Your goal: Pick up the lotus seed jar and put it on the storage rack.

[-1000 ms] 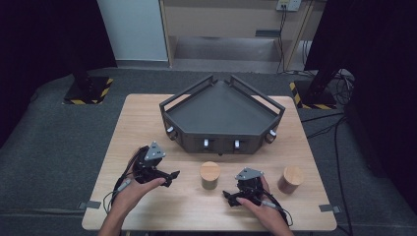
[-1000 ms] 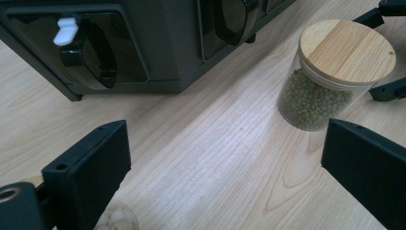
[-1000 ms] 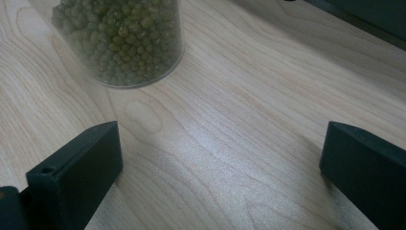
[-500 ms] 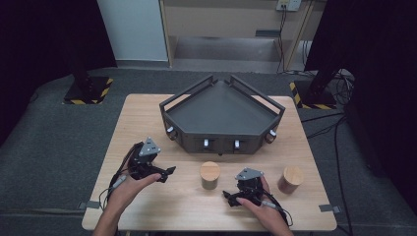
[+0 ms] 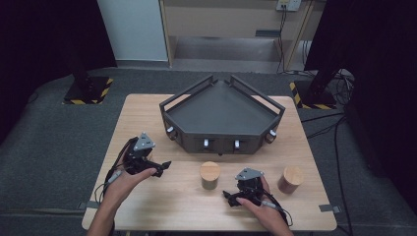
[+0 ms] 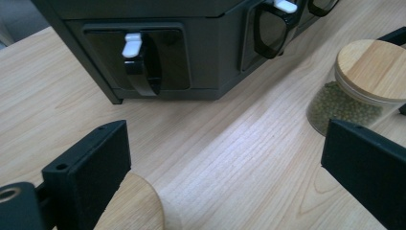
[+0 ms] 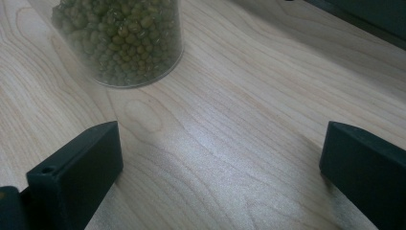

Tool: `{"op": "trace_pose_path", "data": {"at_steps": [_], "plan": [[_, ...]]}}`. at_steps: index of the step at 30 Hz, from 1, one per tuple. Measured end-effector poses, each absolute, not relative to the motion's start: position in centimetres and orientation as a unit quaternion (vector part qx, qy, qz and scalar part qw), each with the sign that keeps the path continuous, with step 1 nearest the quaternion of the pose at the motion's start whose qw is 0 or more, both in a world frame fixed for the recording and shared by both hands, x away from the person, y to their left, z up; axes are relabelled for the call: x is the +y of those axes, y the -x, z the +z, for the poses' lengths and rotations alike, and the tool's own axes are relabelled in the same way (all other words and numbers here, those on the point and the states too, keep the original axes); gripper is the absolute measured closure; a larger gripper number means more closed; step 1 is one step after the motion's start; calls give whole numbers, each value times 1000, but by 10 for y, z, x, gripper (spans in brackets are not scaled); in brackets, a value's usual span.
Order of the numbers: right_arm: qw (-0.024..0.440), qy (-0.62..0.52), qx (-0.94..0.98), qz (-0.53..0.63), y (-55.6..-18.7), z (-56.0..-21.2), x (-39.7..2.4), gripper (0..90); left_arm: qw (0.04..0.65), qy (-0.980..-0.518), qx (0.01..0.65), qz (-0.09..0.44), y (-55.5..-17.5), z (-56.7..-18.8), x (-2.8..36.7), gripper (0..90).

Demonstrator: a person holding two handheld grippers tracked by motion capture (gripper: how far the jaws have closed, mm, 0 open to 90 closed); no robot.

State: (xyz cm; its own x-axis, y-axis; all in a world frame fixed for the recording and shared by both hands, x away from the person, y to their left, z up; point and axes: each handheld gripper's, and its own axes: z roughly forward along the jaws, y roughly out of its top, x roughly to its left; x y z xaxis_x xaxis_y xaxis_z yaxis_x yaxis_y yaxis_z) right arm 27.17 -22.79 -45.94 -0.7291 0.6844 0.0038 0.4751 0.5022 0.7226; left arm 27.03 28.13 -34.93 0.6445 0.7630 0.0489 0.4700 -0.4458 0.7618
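Two claws hover low over a pale wooden tabletop [image 5: 147,110], largest thing here, with no readable writing or label on anything. At its far middle sits a dark grey angular tray rack [image 5: 221,110] with small white-tipped latches along its front. Near the front middle stands a clear jar [image 5: 210,175] of green beans under a round bamboo lid — between the claws. A brown jar [image 5: 290,179] with a like lid stands to the right. Left claw [image 5: 164,167] gapes wide, empty; right claw [image 5: 228,196] also wide, empty — the bean jar just ahead of it.
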Motion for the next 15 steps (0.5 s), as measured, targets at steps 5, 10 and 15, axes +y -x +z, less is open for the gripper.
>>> {"op": "trace_pose_path", "data": {"at_steps": [5, 10, 15], "plan": [[143, -339, 855, 366, -272, -459, -228, 11, 372, -824, 377, 201, -271, -349, 287, 18], [143, -339, 855, 366, -272, -459, -228, 11, 372, -820, 382, 207, -270, -347, 294, 17], [143, -340, 855, 366, -272, -459, -228, 11, 367, -819, 386, 213, -269, -347, 299, 15]]}}
